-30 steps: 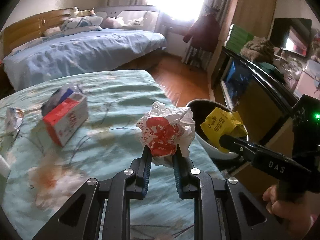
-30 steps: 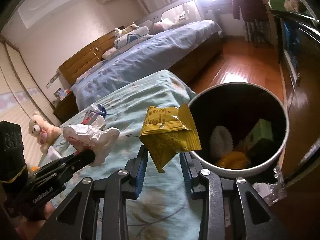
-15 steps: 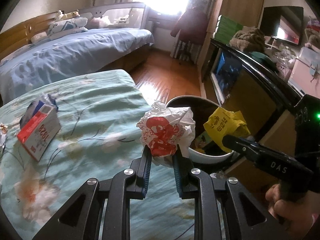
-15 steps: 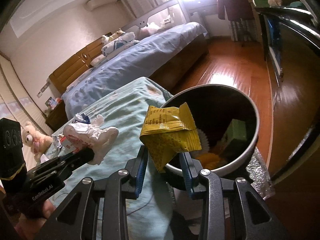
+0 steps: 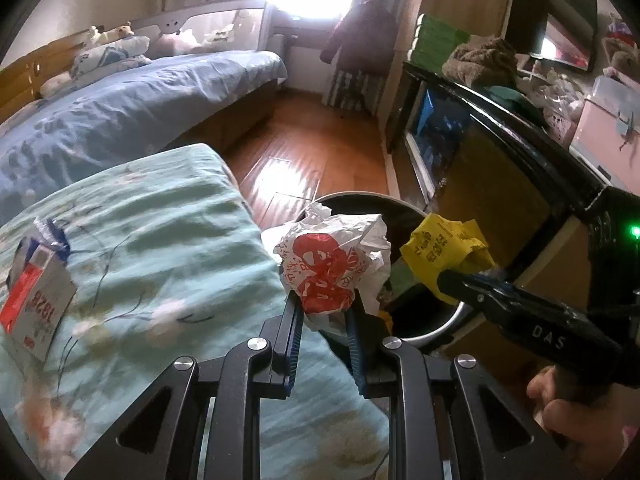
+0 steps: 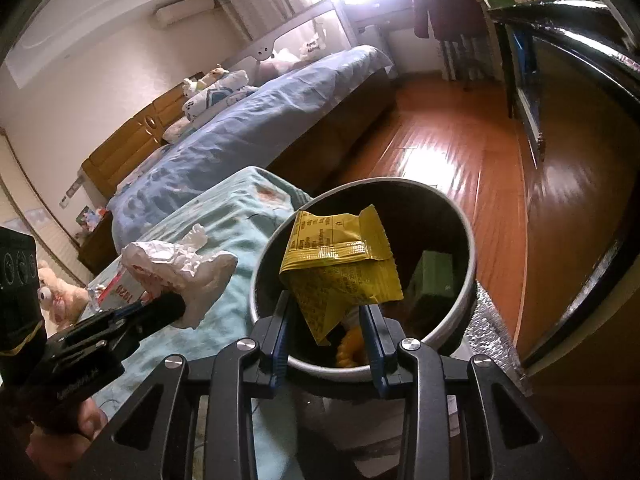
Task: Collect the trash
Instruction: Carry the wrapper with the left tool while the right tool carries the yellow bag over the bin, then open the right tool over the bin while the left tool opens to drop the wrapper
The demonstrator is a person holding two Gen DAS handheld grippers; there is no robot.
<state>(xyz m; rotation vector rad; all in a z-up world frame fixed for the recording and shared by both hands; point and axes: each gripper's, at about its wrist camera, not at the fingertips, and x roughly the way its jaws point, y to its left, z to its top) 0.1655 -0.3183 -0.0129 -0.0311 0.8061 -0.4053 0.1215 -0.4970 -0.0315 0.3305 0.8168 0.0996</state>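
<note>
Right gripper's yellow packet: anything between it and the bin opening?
Nothing visible. The right gripper holds the yellow packet over the trash bin, whose mouth is uncovered, with trash low inside. The left gripper, holding the crumpled wrapper, sits off to the side near the rim, not in the drop path.

Our left claw (image 5: 322,304), low in the middle of its own view, is squeezed tight. Our right claw (image 6: 326,312) is squeezed tight too. One bare hand (image 5: 576,412) grips a handle at the lower right of the left view.
</note>
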